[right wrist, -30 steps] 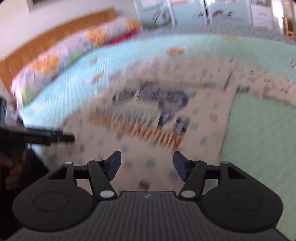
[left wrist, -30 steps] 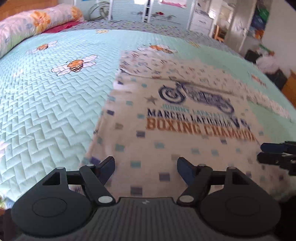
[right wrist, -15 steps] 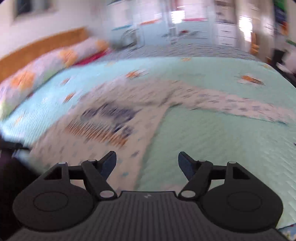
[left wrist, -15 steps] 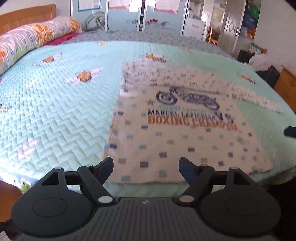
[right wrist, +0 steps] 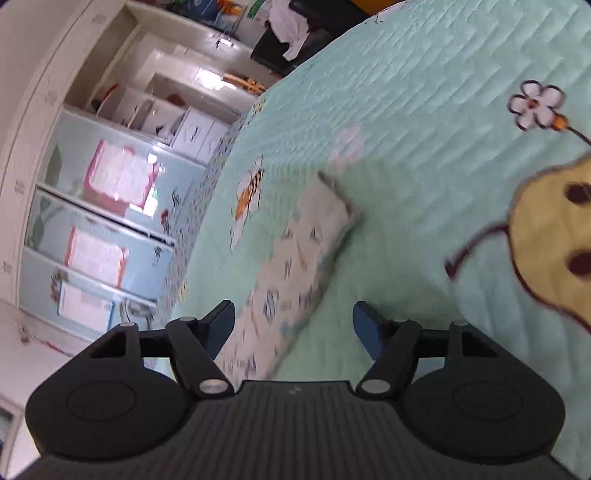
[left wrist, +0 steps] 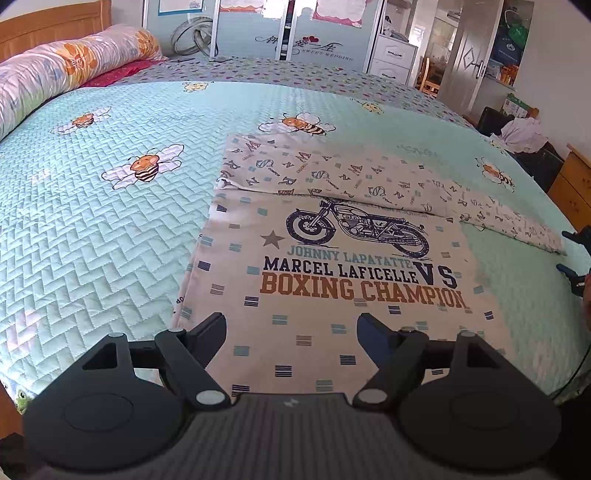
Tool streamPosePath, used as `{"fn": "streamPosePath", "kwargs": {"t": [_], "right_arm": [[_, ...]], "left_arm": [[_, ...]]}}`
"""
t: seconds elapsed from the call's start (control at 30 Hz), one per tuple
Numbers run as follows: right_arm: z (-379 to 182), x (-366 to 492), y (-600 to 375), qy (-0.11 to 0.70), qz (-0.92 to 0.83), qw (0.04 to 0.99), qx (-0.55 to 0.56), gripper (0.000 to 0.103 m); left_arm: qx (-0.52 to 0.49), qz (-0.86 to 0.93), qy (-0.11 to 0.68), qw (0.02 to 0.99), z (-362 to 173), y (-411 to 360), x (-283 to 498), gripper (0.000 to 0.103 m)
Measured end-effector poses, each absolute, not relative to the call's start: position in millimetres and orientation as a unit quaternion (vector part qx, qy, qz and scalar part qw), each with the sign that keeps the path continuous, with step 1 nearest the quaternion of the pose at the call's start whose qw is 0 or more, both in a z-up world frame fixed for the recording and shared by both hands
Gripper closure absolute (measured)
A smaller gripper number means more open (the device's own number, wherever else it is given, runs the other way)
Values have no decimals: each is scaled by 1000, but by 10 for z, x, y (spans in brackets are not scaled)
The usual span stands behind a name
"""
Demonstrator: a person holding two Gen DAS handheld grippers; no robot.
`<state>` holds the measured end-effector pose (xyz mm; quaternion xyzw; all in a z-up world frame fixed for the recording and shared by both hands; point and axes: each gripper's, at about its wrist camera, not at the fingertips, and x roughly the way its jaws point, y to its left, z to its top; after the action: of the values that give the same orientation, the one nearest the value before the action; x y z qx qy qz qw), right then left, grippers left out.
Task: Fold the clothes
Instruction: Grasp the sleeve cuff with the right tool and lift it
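A cream long-sleeved shirt (left wrist: pixel 332 295) with a motorcycle print and "BOXING CHAMPION" lettering lies flat on the bed, its left sleeve folded across the top. Its right sleeve (left wrist: pixel 509 218) stretches out toward the right. My left gripper (left wrist: pixel 291 332) hovers open above the shirt's hem, nothing between its fingers. The right gripper (left wrist: pixel 578 258) shows at the right edge of the left wrist view, near the sleeve's cuff. In the rolled right wrist view, the right gripper (right wrist: pixel 293 325) hangs just above the sleeve (right wrist: pixel 295 266); its jaws are closing but stand wide, not pressing the cloth.
The mint quilted bedspread (left wrist: pixel 110 229) with bee patterns covers the bed. A floral bolster (left wrist: pixel 62 70) lies at the far left by the wooden headboard. Wardrobe doors (left wrist: pixel 258 29) stand behind the bed, and a wooden cabinet (left wrist: pixel 572 188) with dark bags stands at the right.
The left gripper rose and drew back from the shirt. The right gripper swept right from the shirt's body to the outstretched sleeve and rolled sideways.
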<state>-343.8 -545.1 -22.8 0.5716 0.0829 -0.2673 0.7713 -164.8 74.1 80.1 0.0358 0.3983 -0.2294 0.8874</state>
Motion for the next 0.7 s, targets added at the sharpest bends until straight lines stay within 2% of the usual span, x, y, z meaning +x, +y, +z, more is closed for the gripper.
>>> {"fn": "streamPosePath", "kwargs": {"t": [0.07, 0.17, 0.27, 0.3, 0.33, 0.53, 0.7], "right_arm": [[-244, -3295, -5565, 85, -275, 773, 566, 38], [-274, -3108, -5700, 89, -284, 774, 559, 48], [-320, -3000, -5805, 90, -290, 767, 566, 69], [-336, -2979, -5833, 92, -292, 764, 568, 84], [-345, -2979, -5863, 95, -295, 760, 571, 94], [-99, -3039, -5749, 80, -295, 784, 541, 98], [430, -2819, -5512, 93, -289, 832, 465, 98]], "left_arm": [[39, -228, 404, 885, 779, 670, -1614, 22], [37, -226, 412, 882, 747, 559, -1543, 22], [35, -233, 414, 879, 741, 437, -1492, 22], [36, -236, 413, 879, 742, 401, -1484, 22], [37, -240, 413, 878, 744, 366, -1475, 22], [25, -248, 414, 876, 709, 337, -1431, 22], [-3, -248, 414, 876, 684, 453, -1418, 22]]}}
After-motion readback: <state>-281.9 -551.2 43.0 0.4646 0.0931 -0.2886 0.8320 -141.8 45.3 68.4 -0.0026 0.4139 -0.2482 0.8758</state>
